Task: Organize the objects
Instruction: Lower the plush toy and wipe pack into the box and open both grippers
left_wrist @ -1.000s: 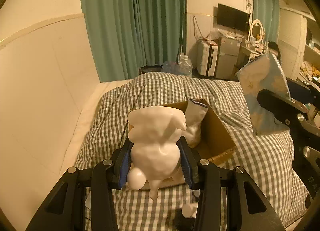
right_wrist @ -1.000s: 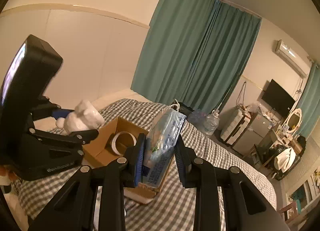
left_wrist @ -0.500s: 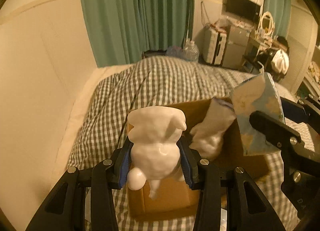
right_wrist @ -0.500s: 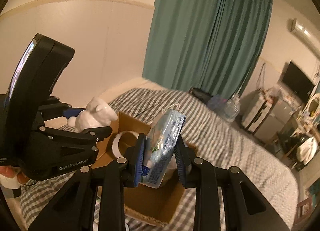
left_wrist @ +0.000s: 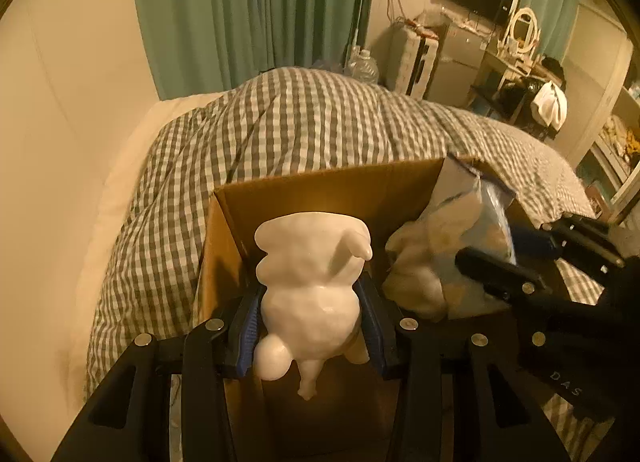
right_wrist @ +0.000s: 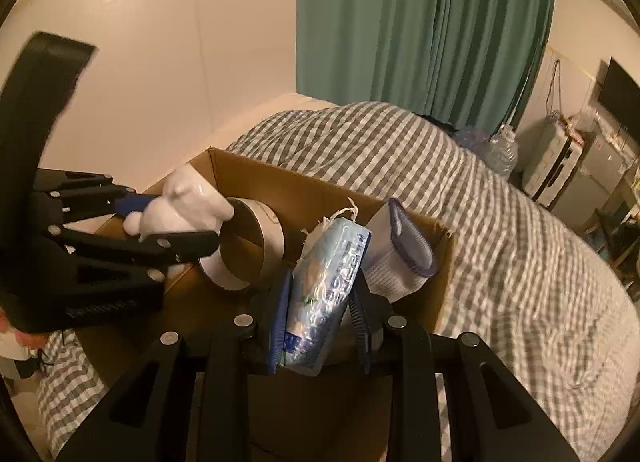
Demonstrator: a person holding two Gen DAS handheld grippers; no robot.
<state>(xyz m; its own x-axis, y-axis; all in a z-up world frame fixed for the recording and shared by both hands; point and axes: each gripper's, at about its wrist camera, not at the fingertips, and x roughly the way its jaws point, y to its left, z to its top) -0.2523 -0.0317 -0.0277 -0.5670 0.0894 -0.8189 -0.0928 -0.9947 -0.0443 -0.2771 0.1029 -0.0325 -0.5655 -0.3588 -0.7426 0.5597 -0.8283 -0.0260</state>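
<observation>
My left gripper [left_wrist: 310, 314] is shut on a white animal figurine [left_wrist: 310, 290] and holds it over the left part of an open cardboard box [left_wrist: 320, 194]. The figurine also shows in the right wrist view [right_wrist: 188, 210]. My right gripper [right_wrist: 320, 314] is shut on a blue plastic packet [right_wrist: 328, 294] and holds it inside the box [right_wrist: 280, 186], beside a wide tape roll [right_wrist: 248, 246] and a purple-edged pouch [right_wrist: 404, 258]. The right gripper and its packet [left_wrist: 476, 230] reach into the box's right side in the left wrist view.
The box sits on a bed with a grey checked duvet [left_wrist: 304, 122]. A cream wall [left_wrist: 60, 122] runs along the left. Green curtains [right_wrist: 420, 22], water bottles [right_wrist: 500, 150] and furniture stand beyond the bed.
Both grippers have moved forward and down toward the box. The packet has gone from above the box to inside it. The figurine now hangs over the box's left part.
</observation>
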